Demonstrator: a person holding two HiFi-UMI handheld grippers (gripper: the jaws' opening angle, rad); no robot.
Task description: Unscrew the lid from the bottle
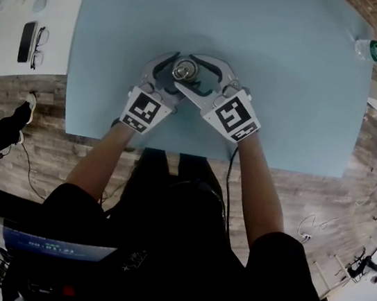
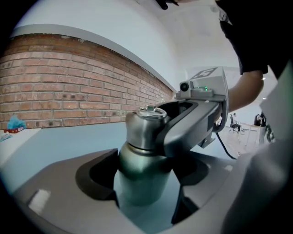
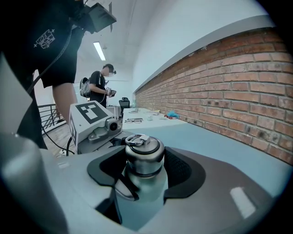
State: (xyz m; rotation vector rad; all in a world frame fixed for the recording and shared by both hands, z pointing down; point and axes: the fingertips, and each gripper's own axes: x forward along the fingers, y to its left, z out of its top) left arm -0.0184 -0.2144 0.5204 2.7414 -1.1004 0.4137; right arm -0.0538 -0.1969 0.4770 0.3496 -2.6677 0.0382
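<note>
Since the steel bottle (image 2: 137,171) looks rigid, weighty and slick, the left gripper (image 2: 144,185) clamps its body while the right gripper (image 3: 143,170) clasps the lid (image 3: 144,151).

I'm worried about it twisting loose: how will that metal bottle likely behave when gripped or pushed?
The bottle looks like smooth, shiny metal: probably stiff but slippery, so it may spin within the jaws. Upright and narrow on the table, it could tip if pushed near its lid.

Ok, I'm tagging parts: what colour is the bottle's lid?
Silver metal; the lid shows best in the right gripper view.
</note>
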